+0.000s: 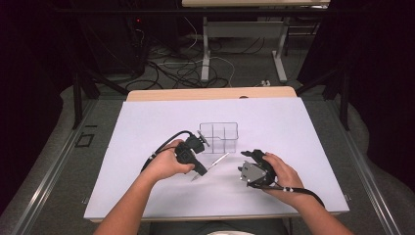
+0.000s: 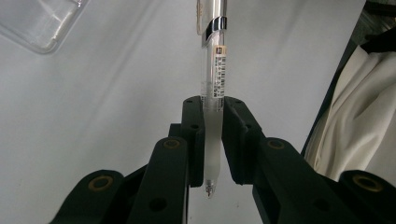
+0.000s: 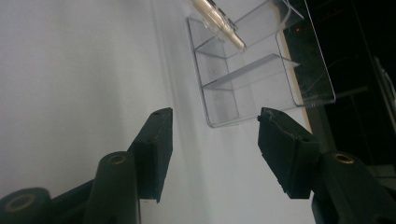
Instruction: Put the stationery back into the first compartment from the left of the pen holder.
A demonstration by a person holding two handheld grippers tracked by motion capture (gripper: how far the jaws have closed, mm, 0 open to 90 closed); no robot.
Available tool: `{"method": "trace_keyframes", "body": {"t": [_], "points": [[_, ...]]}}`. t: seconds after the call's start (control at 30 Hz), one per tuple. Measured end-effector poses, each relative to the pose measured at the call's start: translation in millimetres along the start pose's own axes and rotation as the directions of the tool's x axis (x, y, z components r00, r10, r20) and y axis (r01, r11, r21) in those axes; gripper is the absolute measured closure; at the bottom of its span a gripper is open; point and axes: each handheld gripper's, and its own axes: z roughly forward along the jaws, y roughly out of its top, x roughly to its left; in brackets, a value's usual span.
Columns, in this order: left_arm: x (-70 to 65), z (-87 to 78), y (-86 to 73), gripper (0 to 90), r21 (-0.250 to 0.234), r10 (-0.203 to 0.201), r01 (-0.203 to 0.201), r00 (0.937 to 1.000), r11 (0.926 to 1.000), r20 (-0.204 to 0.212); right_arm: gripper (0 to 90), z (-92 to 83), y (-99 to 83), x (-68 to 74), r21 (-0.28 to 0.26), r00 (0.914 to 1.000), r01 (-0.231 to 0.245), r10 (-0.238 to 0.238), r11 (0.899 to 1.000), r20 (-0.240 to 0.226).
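Underneath, white sheet [image 1: 147, 127] over wooden table [image 1: 210, 93], cabled floor [image 1: 186, 68] beyond.

Inspector: Your table [image 1: 147, 93] has a pale wooden top, its far edge bare. A white sheet [image 1: 147, 132] covers nearly all the rest.

Operator: And on the sheet?

Inspector: You have a clear plastic divided organizer [image 1: 219, 137] standing directly on it, near the middle, with its compartments open upward.

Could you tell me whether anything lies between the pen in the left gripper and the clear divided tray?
Nothing visible does. The left gripper grips the pen, whose far end reaches toward the clear tray. Bare white table surrounds them. The right gripper, open and empty, sits off to the side.
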Motion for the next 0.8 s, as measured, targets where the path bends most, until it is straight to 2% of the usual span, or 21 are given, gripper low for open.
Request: {"method": "trace_keyframes", "body": {"t": [0.03,0.07,0.13,0.3,0.33,0.37,0.4,0.43,0.47,0.5,0.57,0.63,0.67,0.7,0.73,0.77,0.8], "points": [[0.3,1.4,-0.1,79.3,0.001,-0.004,0.004,1.0,1.0,0.002,45.2,1.1,2.1,1.5,0.007,0.9992,0.041,-0.041,0.999,0.003],[1.0,2.5,0.0,79.3,0.003,-0.001,0.001,1.0,1.0,0.003,45.2,3.4,3.4,4.1,-0.014,0.9967,0.078,-0.078,0.997,0.023],[1.6,4.3,0.2,79.3,0.008,-0.007,0.007,1.0,0.9999,0.006,46.4,4.2,8.0,7.5,0.008,0.9888,0.146,-0.146,0.989,0.027],[1.4,6.2,0.8,79.3,0.016,-0.01,0.01,0.9999,0.9998,0.01,53.6,7.7,14.9,15.0,0.003,0.9707,0.239,-0.239,0.971,0.019],[1.2,6.2,1.1,79.3,0.017,-0.01,0.01,0.9999,0.9998,0.009,54.3,7.8,16.6,15.8,0.003,0.966,0.257,-0.257,0.966,0.026],[0.9,6.3,1.4,79.3,0.018,-0.011,0.011,0.9999,0.9998,0.009,55.5,8.5,18.4,15.8,-0.003,0.9577,0.287,-0.287,0.958,0.023],[0.8,6.4,1.9,79.3,0.023,-0.01,0.01,0.9999,0.9997,0.011,56.1,8.4,19.9,17.5,-0.005,0.9569,0.289,-0.289,0.957,0.03],[0.7,6.5,2.3,79.3,0.025,-0.009,0.008,0.9999,0.9997,0.013,56.6,8.8,21.8,17.6,-0.016,0.9493,0.314,-0.313,0.949,0.029],[0.0,6.4,2.6,79.3,0.025,-0.011,0.011,0.9998,0.9996,0.015,57.1,8.6,23.1,18.6,-0.015,0.9479,0.318,-0.317,0.948,0.029],[-0.2,6.5,2.6,79.3,0.02,-0.009,0.009,0.9998,0.9998,0.015,57.4,9.2,25.0,18.5,-0.02,0.9393,0.342,-0.342,0.939,0.032],[-0.9,6.0,2.1,79.3,0.02,-0.013,0.013,0.9997,0.9997,0.02,58.8,10.3,28.4,20.3,-0.014,0.9284,0.37,-0.369,0.929,0.042],[-0.7,6.1,0.0,79.3,0.018,-0.019,0.018,0.9995,0.9997,0.025,59.1,10.6,32.5,19.5,0.003,0.9079,0.416,-0.416,0.909,0.054],[0.0,6.0,-0.9,79.3,0.024,-0.022,0.021,0.9995,0.9995,0.023,59.1,11.4,34.2,19.7,-0.004,0.9056,0.421,-0.421,0.907,0.055],[0.7,5.8,-2.1,79.3,0.026,-0.026,0.026,0.9994,0.9993,0.02,59.1,12.0,35.8,21.0,-0.008,0.9092,0.413,-0.412,0.911,0.059],[2.1,5.6,-3.3,79.3,0.024,-0.026,0.026,0.9994,0.9994,0.021,59.1,11.8,37.9,20.5,0.002,0.9,0.433,-0.432,0.902,0.058],[2.9,5.4,-4.8,79.3,0.02,-0.038,0.038,0.9991,0.9991,0.019,59.1,13.4,39.4,21.1,-0.012,0.8988,0.436,-0.434,0.9,0.06],[4.0,4.9,-5.6,79.3,0.022,-0.04,0.039,0.9989,0.999,0.023,59.2,14.1,42.3,21.3,-0.004,0.8943,0.446,-0.445,0.895,0.043]]}}
